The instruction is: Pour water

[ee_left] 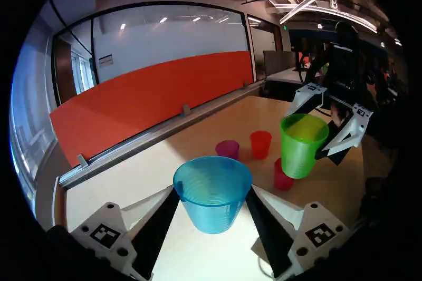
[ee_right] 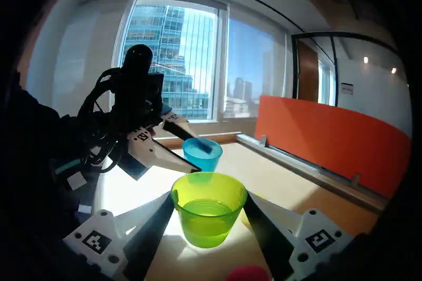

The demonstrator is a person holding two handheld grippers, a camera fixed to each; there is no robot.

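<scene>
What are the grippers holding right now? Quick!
Left gripper: closed, holding the blue cup.
Right gripper: closed, holding the green cup.

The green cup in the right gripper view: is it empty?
No, the green cup has clear liquid in it, with the surface line visible partway up the inside wall.

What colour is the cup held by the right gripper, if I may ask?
Lime green; the cup shows best in the right gripper view.
</scene>
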